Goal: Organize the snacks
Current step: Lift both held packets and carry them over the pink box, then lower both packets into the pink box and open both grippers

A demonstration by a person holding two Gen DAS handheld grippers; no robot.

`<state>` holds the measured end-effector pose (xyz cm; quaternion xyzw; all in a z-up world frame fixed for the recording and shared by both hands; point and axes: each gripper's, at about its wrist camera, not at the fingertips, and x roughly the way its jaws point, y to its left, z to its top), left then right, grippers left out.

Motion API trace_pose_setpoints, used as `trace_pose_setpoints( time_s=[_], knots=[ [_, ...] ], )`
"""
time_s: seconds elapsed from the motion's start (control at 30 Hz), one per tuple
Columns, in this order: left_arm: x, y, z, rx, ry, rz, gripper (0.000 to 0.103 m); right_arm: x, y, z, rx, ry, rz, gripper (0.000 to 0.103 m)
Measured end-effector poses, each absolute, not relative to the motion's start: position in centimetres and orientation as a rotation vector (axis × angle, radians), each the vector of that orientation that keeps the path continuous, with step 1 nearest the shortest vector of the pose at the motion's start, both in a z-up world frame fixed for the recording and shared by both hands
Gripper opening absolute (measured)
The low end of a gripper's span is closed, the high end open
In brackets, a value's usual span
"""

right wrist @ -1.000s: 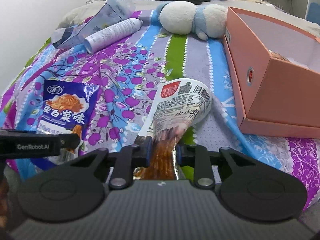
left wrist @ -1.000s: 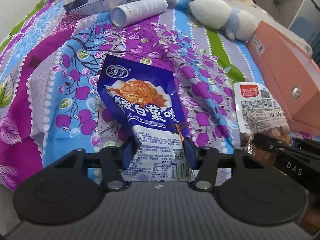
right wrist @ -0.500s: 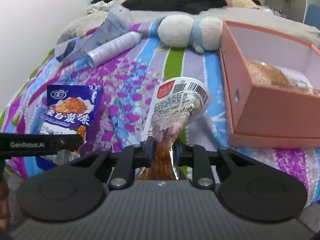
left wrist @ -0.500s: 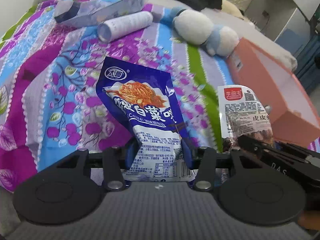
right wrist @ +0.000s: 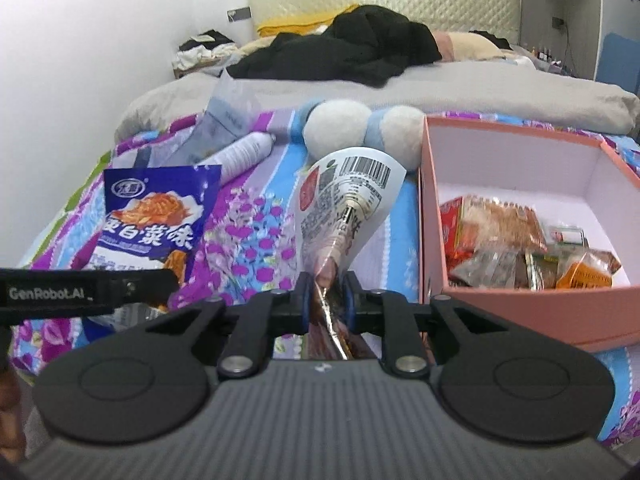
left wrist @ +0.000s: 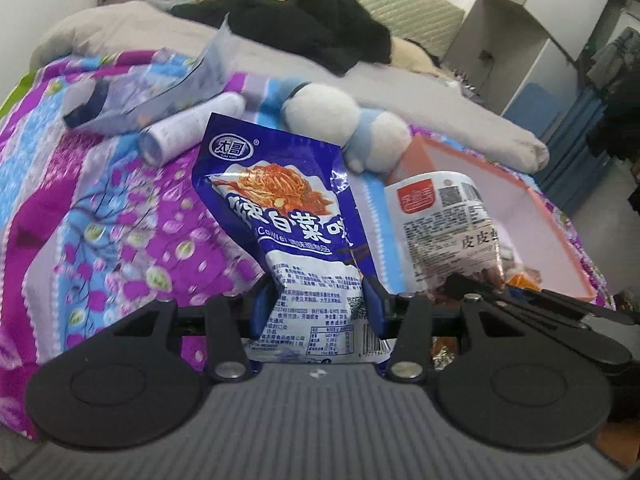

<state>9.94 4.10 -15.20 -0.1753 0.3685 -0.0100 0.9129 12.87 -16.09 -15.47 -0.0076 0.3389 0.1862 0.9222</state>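
Observation:
My left gripper [left wrist: 318,304] is shut on the lower end of a blue snack packet [left wrist: 280,208], which stands upright above the flowered bedspread. My right gripper [right wrist: 326,300] is still closing on a clear and white snack packet [right wrist: 348,196] with a red label; its pads press the packet's narrow end. Each packet also shows in the other view: the blue snack packet [right wrist: 154,216] at the left, the white one [left wrist: 444,224] at the right. A pink box [right wrist: 524,316] with several snacks inside lies open to the right.
A white cylinder [right wrist: 244,156], a crumpled clear bag [right wrist: 224,120] and a white and blue plush toy [right wrist: 360,128] lie further back on the bedspread [left wrist: 100,216]. Black clothing [right wrist: 352,48] is piled near the headboard. White shelving [left wrist: 520,28] stands at the right.
Both grippers have risen with their packets, lifting them off the bedspread. The view has tilted up, so the pink box's inside and the far end of the bed now show.

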Motion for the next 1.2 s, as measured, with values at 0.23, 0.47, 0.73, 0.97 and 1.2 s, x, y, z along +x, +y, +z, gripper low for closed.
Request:
trace_pose_setpoints(
  time_s=[0.23, 0.47, 0.73, 0.97, 1.2],
  knots=[
    [11.5, 2.7, -12.6, -0.337, 0.732, -0.072, 0.053, 13.7, -17.3, -13.2, 0.004, 0.667, 0.372, 0.019],
    [13.6, 1.4, -9.7, -0.333, 0.693, -0.125, 0.053, 15.1, -18.9, -10.2, 0.023, 0.612, 0.350, 0.019],
    [16.5, -0.5, -6.0, -0.313, 0.619, -0.180, 0.053, 16.6, -21.2, -7.3, 0.027, 0.537, 0.316, 0.019],
    [19.1, -3.2, -4.2, -0.299, 0.591, -0.240, 0.053, 18.3, -23.7, -6.3, 0.047, 0.507, 0.270, 0.019],
    [22.7, -6.6, -4.9, -0.291, 0.616, -0.301, 0.053, 20.4, -26.9, -7.2, 0.089, 0.526, 0.211, 0.019]
  ],
)
